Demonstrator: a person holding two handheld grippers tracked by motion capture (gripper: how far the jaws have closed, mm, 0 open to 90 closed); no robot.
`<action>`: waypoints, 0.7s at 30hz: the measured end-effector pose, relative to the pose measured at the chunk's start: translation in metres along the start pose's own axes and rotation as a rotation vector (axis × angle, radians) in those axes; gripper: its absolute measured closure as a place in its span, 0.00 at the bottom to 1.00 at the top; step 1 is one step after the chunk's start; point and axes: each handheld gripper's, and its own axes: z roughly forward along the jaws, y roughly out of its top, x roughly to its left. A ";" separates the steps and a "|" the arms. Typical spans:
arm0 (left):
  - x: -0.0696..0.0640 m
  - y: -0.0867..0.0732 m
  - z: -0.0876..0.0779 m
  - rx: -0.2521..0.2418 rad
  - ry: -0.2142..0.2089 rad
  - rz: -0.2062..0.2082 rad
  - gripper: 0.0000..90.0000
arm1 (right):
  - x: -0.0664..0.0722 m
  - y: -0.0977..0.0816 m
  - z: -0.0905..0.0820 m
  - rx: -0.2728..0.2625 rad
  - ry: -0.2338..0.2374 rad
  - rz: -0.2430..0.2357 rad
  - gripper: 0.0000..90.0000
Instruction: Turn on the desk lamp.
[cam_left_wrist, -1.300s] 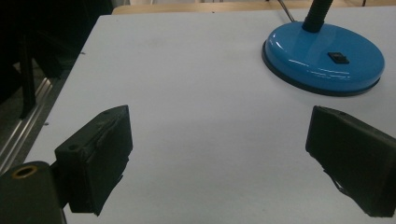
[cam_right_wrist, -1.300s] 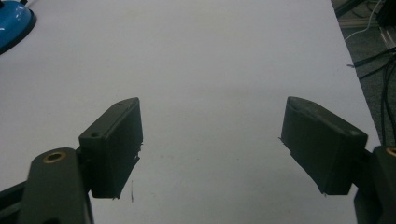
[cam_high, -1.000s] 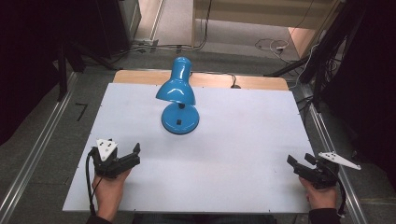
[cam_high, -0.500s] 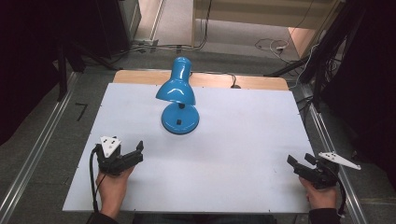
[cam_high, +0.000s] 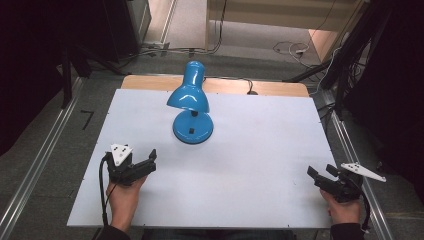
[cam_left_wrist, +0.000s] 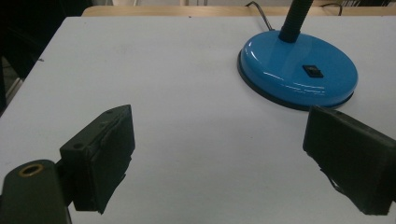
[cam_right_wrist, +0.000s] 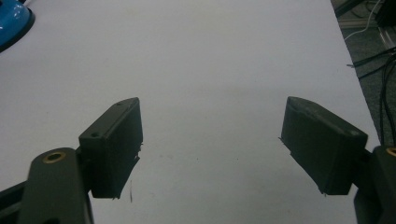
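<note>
The glossy blue metal desk lamp (cam_high: 191, 111) stands upright mid-table on the white board (cam_high: 250, 165). The left gripper (cam_high: 148, 162), jaws wide apart, points toward its round base for reaching; the right gripper (cam_high: 320, 176) waits open, well apart.

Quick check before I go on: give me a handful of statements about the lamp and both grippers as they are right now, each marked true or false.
1. The blue lamp stands upright on the white table. True.
2. The left gripper is shut on the lamp's base. False: its jaws are wide open and the base lies beyond them, untouched.
3. The right gripper is open, with bare table between its jaws. True.
4. The lamp lies closer to the right gripper than to the left one. False: it stands left of the table's middle, nearer the left gripper.
5. The lamp's shade is red. False: it is blue, like the base.
</note>
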 end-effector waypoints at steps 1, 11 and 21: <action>0.000 0.000 0.000 0.001 0.000 -0.001 0.11 | 0.000 0.000 0.000 0.000 -0.001 0.002 0.21; -0.005 0.005 0.007 -0.002 -0.012 0.003 0.12 | 0.000 0.000 0.000 0.002 0.001 0.003 0.21; -0.012 0.008 0.016 0.000 -0.020 0.007 0.12 | 0.000 0.000 0.000 0.004 0.002 0.003 0.21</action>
